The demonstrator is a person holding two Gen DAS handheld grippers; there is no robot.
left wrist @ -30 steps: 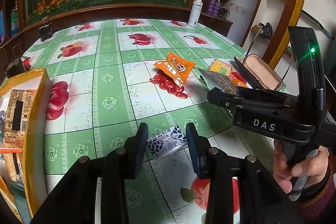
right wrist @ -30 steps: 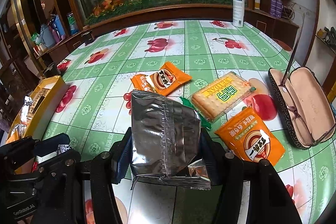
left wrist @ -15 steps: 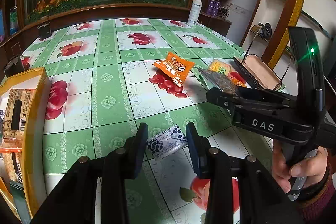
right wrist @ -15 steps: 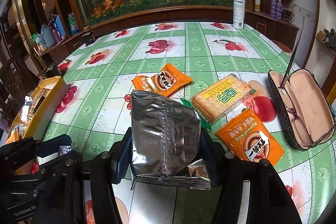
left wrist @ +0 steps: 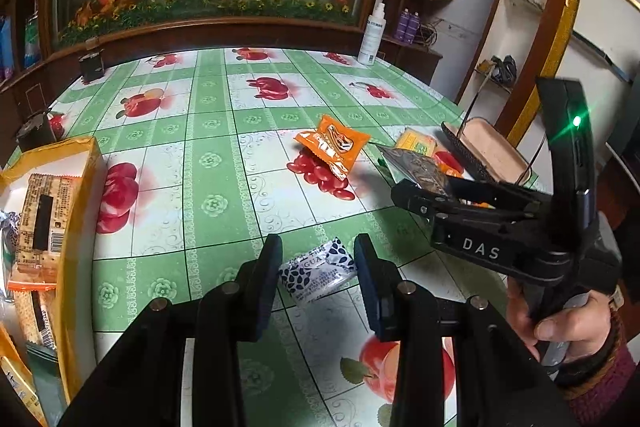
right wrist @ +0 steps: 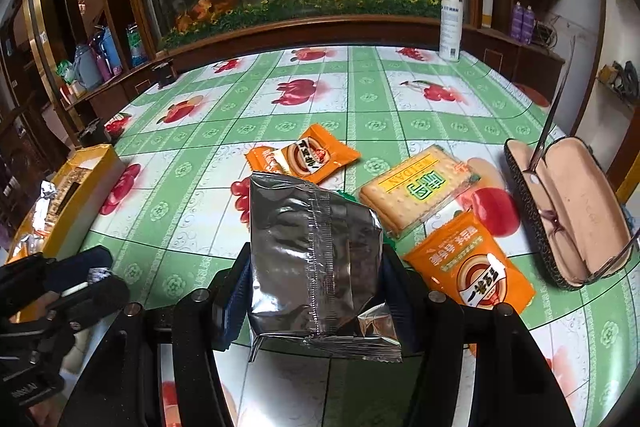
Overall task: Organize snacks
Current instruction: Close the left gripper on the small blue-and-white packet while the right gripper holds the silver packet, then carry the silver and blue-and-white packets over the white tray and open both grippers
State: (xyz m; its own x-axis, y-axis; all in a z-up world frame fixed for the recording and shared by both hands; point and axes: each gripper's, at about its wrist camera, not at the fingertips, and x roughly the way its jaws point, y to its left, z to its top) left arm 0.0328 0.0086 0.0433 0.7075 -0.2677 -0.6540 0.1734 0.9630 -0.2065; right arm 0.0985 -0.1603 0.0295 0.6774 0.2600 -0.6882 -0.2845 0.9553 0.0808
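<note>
My right gripper [right wrist: 314, 267] is shut on a silver foil snack bag [right wrist: 316, 263] and holds it above the table; it shows at the right of the left wrist view [left wrist: 424, 183]. My left gripper [left wrist: 316, 267] is open, its fingers on either side of a small white packet with dark leaf print [left wrist: 316, 273] that lies on the table. The yellow box [left wrist: 74, 227] with several snacks inside stands at the left; it also shows in the right wrist view [right wrist: 86, 183]. An orange pack [right wrist: 304, 157], a biscuit pack [right wrist: 420, 187] and another orange pack [right wrist: 472, 267] lie on the table.
An open glasses case [right wrist: 568, 223] with glasses lies at the right edge of the table. A white spray bottle [right wrist: 450, 23] stands at the far edge. The table has a green and white fruit-print cloth [left wrist: 224, 163]. Small dark boxes [left wrist: 92, 67] sit far left.
Both views have shifted only slightly. The right gripper still holds the silver bag and the left gripper stays open around the small packet.
</note>
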